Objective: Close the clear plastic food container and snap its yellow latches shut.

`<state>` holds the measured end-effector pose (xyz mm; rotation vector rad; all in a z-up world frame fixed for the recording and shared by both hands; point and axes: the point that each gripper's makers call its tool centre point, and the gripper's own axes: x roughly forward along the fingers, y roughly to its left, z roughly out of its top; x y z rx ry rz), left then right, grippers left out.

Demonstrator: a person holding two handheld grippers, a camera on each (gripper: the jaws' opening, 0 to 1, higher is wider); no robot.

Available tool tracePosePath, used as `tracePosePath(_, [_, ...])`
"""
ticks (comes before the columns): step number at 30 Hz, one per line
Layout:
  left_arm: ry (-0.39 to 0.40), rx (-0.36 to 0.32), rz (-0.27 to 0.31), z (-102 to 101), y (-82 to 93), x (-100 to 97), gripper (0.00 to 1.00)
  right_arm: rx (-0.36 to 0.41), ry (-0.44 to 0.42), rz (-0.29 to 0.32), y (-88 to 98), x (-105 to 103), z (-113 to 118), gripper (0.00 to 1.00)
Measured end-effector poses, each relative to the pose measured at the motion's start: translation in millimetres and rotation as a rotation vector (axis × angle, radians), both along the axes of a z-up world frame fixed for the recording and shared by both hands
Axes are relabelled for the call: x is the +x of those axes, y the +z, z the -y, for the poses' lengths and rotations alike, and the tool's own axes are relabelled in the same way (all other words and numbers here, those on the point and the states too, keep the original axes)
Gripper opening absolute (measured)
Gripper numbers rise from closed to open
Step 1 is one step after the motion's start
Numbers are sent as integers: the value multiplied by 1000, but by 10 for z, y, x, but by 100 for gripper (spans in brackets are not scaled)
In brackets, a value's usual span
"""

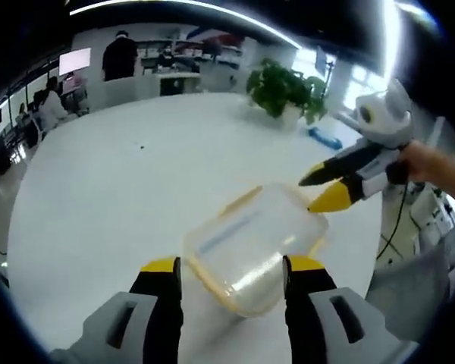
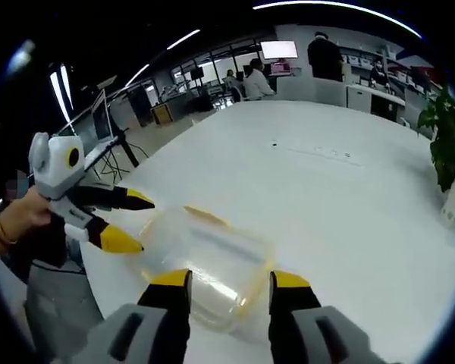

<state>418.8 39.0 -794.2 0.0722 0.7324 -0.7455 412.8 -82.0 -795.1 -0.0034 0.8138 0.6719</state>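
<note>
On the white round table point(image 1: 121, 189), near its edge on your side, the clear rectangular plastic food container with yellow trim point(image 1: 256, 254) lay flat, with your 2 grippers poised around it from opposite sides. In the left gripper view, your left gripper point(image 1: 231, 273) had its jaws spread apart with the near end of the container between the yellow tips, gripping nothing as far as the picture showed; whether the tips touched the walls I cannot tell. Your right gripper point(image 1: 324, 189) came in from the right of that view, its jaws parted, the lower yellow tip just beside the container's far corner. In the right gripper view the right gripper point(image 2: 227, 284) likewise stood open over the container point(image 2: 205, 262), and the left gripper point(image 2: 133, 220) reached in from the left with its jaws apart. The lid seemed to sit on the body already, though the blur left that uncertain; the yellow latches point(image 1: 239, 201) appeared as thin strips along the edges, and I judged at least some were not yet snapped down, so the latching remained to be done. The container's long axis ran diagonally in the left gripper view, from near your left gripper up toward the right gripper. A green potted plant point(image 1: 284, 91) stood well apart at the far side.
</note>
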Motion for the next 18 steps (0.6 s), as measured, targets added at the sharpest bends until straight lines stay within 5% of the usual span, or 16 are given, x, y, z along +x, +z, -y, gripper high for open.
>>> tracePosePath(18, [-44,13,37,58,94,22,50,-3,117,25,84,-14,-158,38])
